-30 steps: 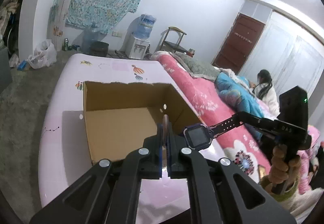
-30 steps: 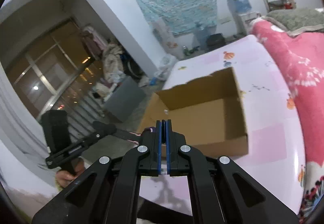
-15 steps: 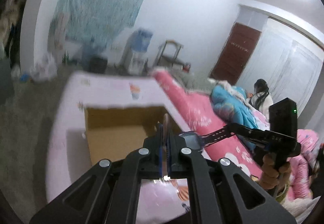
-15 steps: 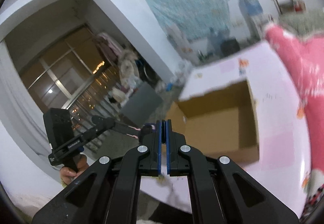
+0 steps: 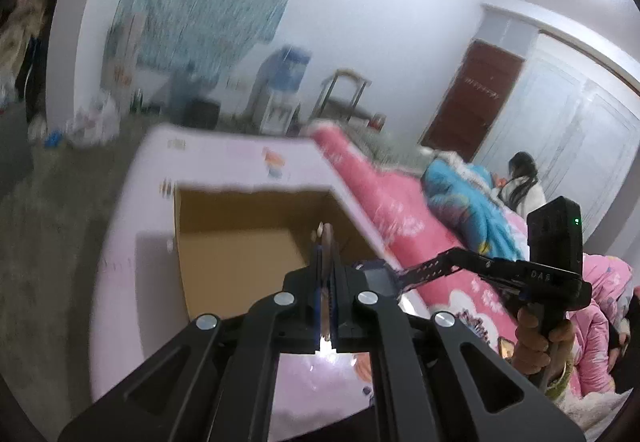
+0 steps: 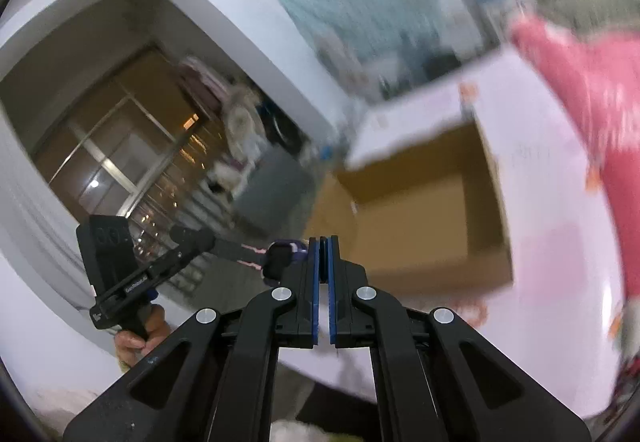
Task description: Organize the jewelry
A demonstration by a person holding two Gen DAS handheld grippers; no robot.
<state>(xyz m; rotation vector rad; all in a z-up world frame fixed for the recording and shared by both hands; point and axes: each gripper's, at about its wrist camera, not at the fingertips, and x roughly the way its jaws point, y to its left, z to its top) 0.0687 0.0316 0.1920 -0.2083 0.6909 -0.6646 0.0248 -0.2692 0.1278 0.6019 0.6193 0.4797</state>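
We count one open cardboard box and one dark-screened smartwatch stretched above the table, each strap end pinched by left gripper and right gripper.

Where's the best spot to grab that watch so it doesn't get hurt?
Grab a strap, not the chunky screen. The watch is stretched sideways, and its thin, flat perforated strap sticks out to the side. So come in from a strap's end and pinch its flat faces. The left hand-held gripper and right hand-held gripper each seem shut on one.
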